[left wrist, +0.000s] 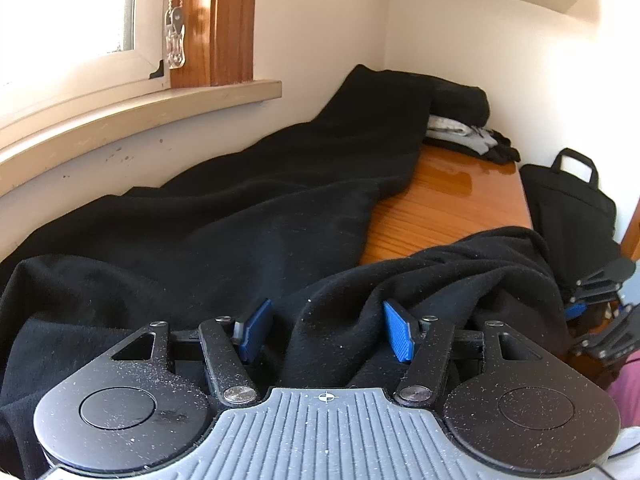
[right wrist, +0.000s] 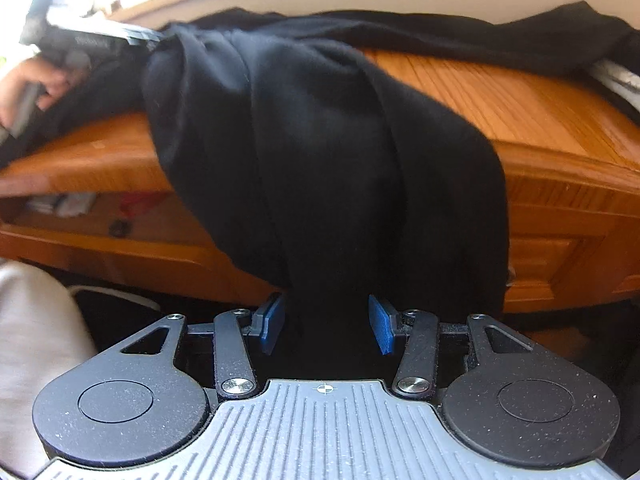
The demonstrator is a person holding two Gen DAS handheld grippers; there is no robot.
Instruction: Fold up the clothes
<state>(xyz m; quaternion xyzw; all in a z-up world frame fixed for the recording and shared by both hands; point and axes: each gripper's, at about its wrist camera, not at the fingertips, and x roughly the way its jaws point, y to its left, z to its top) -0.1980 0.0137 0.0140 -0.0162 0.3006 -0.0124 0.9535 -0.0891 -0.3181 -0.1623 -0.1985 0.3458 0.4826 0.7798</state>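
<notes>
A large black garment (left wrist: 224,216) lies spread along the wooden table (left wrist: 452,204) under the window. A bunched fold of it passes between the blue pads of my left gripper (left wrist: 326,330), whose jaws stand apart around the cloth. In the right wrist view the same black garment (right wrist: 320,152) hangs over the table's front edge (right wrist: 560,176) and runs down between the pads of my right gripper (right wrist: 326,324); the jaws stand apart with cloth filling the gap. The other gripper (right wrist: 84,46) shows at the top left there, in a hand.
A stack of folded dark and grey clothes (left wrist: 460,128) sits at the table's far corner by the wall. A black bag (left wrist: 568,200) stands beyond the table's right end. A window sill (left wrist: 140,108) runs above the table. An open drawer (right wrist: 80,208) shows under the tabletop.
</notes>
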